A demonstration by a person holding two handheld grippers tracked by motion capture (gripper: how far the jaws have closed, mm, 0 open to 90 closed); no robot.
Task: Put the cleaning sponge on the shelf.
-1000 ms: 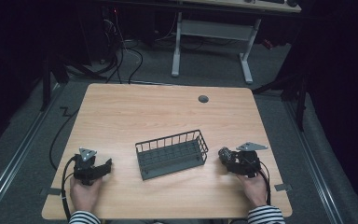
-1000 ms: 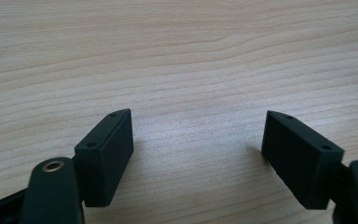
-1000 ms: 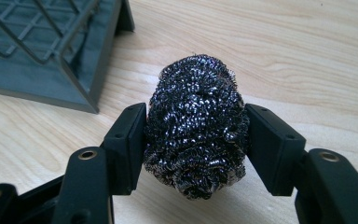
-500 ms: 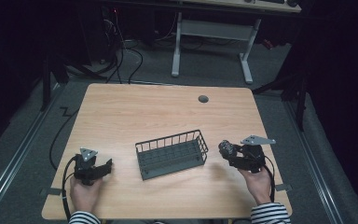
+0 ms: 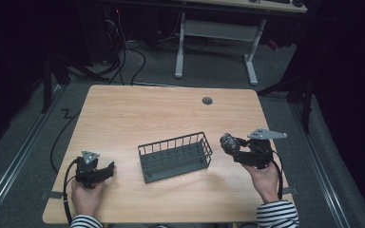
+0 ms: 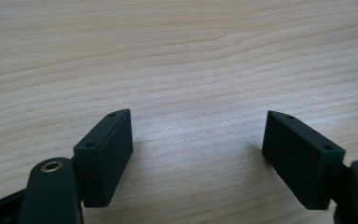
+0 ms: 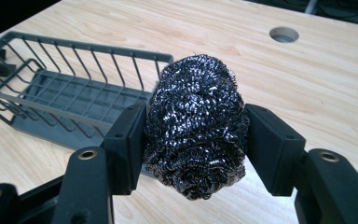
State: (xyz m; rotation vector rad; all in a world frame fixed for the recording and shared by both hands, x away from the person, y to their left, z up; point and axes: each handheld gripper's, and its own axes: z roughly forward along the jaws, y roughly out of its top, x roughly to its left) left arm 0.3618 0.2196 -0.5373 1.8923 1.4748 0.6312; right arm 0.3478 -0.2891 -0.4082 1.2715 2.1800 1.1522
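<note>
Centrally in the high view, the wire basket (image 5: pixel 175 156) sits with only its bare grid floor showing. Just right of it, the right gripper (image 7: pixel 193 140) is clamped on a steel wool scourer (image 7: pixel 196 123). At lower left, the left gripper (image 6: pixel 198 149) stands wide apart over bare table (image 6: pixel 177 56).

A light wooden table (image 5: pixel 138 111) (round cable hole (image 5: pixel 207 100) near its far edge) carries a dark wire basket (image 5: pixel 175 156).
</note>
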